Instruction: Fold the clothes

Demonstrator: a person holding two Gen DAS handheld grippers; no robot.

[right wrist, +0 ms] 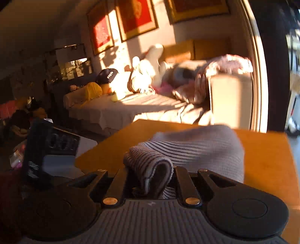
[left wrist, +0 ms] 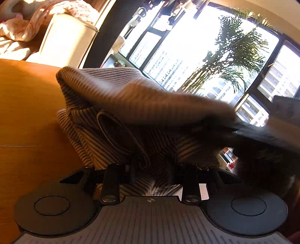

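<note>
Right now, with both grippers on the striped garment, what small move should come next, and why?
Probably carry the lifted fold forward and lay it flat: both the left gripper and right gripper pinch the striped garment, which bunches raised above the wooden table.

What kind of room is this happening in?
Probably a lived-in home, a bedroom or living room: a sunlit bed or couch with cream cover, red gold-framed pictures on the wall, and a tall black-framed window facing apartment blocks.
</note>
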